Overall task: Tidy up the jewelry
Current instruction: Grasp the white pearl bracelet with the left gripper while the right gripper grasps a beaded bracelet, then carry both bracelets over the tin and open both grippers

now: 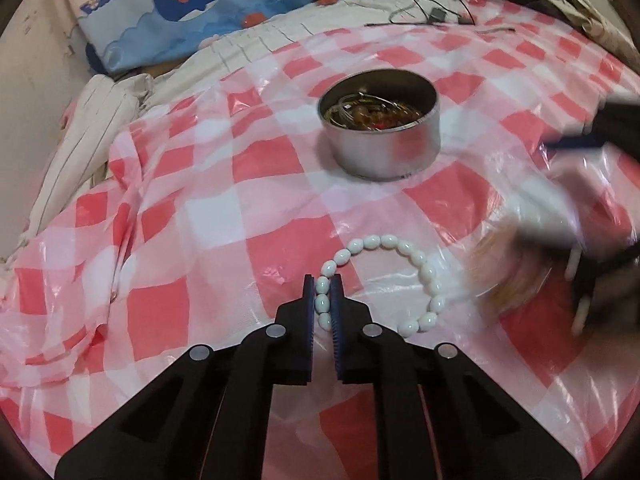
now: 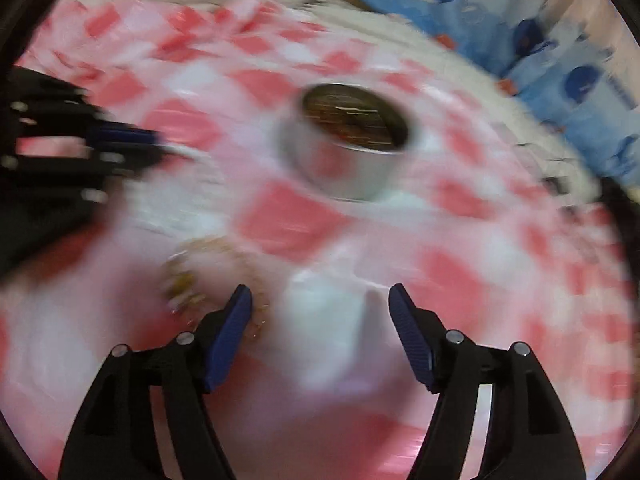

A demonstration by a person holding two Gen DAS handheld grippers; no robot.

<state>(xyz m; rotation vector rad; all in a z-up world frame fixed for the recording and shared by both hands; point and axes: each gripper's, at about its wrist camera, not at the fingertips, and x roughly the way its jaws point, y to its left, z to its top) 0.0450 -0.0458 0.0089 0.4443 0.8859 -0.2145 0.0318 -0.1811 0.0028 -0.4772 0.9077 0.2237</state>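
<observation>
Left hand-held gripper [image 1: 323, 292] clamped on white bead bracelet [image 1: 400, 276], checked cloth [image 1: 256, 216] beneath

- The red-and-white checked plastic sheet [image 1: 248, 184] lies spread over the bed, under everything else.
- The round silver metal tin [image 1: 384, 136] stands on the sheet at 12 o'clock from the left gripper [image 1: 323, 292], well apart from it; more jewellery lies inside the tin.
- The white oval-bead bracelet [image 1: 400, 264] lies flat on the sheet just ahead of the left gripper, its 9 o'clock side pinched between the fingers [image 1: 308, 300].
- A blurred amber bead bracelet [image 1: 508, 276] lies at 3 o'clock of the white one, near it.
- The right gripper [image 2: 320, 300] is over the sheet, the amber bracelet just beside its left finger, toward 10 o'clock.
- A blue whale-print pillow [image 1: 192, 4] lies behind the tin, at the sheet's far edge.
</observation>
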